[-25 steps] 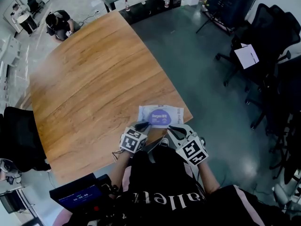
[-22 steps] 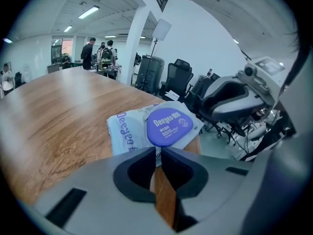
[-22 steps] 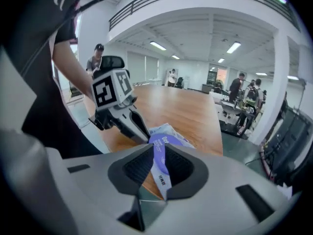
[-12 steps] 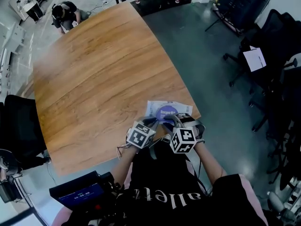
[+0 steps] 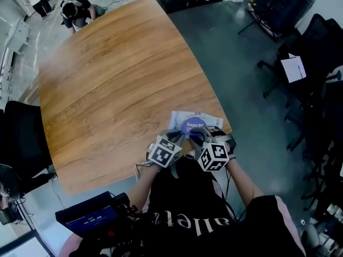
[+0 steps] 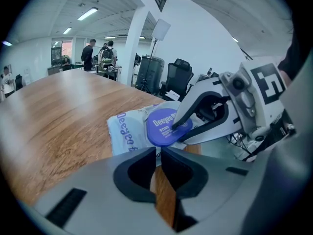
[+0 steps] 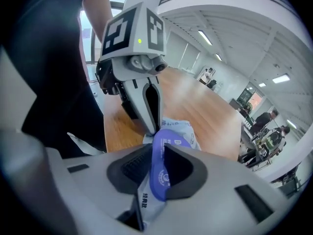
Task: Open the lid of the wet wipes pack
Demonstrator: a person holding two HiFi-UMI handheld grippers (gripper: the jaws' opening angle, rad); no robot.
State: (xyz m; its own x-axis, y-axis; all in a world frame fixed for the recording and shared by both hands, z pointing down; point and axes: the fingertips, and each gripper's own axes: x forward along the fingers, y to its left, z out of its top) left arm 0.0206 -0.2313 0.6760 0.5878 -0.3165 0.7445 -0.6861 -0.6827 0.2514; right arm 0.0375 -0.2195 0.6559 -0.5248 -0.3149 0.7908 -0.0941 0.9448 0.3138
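The wet wipes pack (image 5: 188,120), white with a round purple lid (image 5: 193,126), lies at the wooden table's near right corner. My left gripper (image 5: 175,137) is shut on the pack's near edge (image 6: 128,133); its fingertips (image 7: 152,124) press down there. My right gripper (image 5: 200,136) is shut on the rim of the purple lid (image 7: 159,168), which stands on edge between its jaws. In the left gripper view the lid (image 6: 164,124) tilts up from the pack, with the right gripper's fingertips (image 6: 177,125) on its rim.
The wooden table (image 5: 112,79) stretches away to the far left. Black office chairs (image 5: 300,74) stand on the grey floor to the right, one bearing a sheet of paper (image 5: 296,68). A person (image 5: 75,12) crouches beyond the far corner.
Both grippers have moved forward onto the pack. The right gripper, open a second ago, has shut on the lid's rim; the left has shut on the pack's near edge.
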